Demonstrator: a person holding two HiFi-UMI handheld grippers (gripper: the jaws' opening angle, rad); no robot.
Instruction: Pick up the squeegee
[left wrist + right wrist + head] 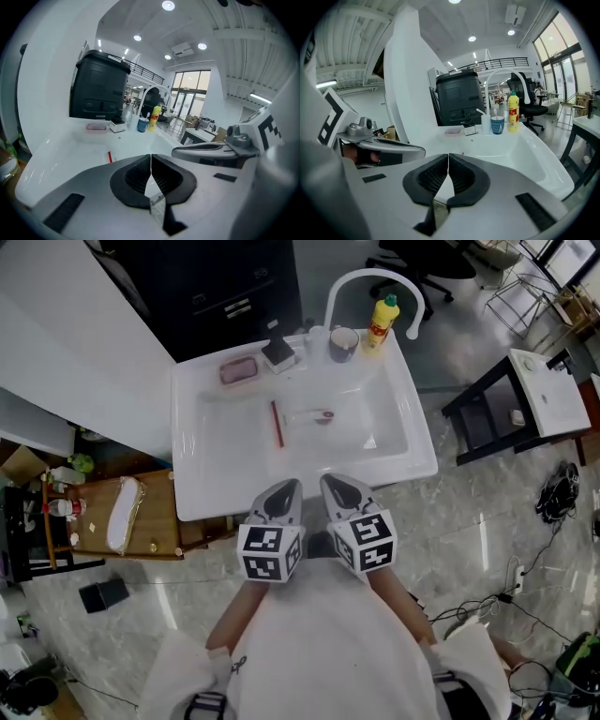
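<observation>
**Both tools shut and empty at the sink's near rim, squeegee out in the basin**

The squeegee (289,419) lies flat on the bottom of the white sink (192,486), about mid-basin. Its red blade runs from the sink's front toward its back, and its pale handle points at the sink's right wall. Nothing is touching it.

At the sink's near rim, the left tool (287,487) and the right tool (334,484) are side by side, noses aimed into the basin. The squeegee sits ahead of the pair and well apart from both. Its blade is roughly in line with the left tool, and its handle end is nearer the right tool's line.

In the left gripper view, the left tool (151,164) has its ribbed pads pressed together with nothing between them. A sliver of the red blade (109,157) shows just past its left jaw. In the right gripper view, the right tool (448,161) is the same: jaws closed tight and holding nothing.

Along the sink's back ledge stand a pink soap dish (240,370), a cup (343,343) and a yellow bottle (380,322). The white faucet (370,279) arches over that back right corner.
</observation>
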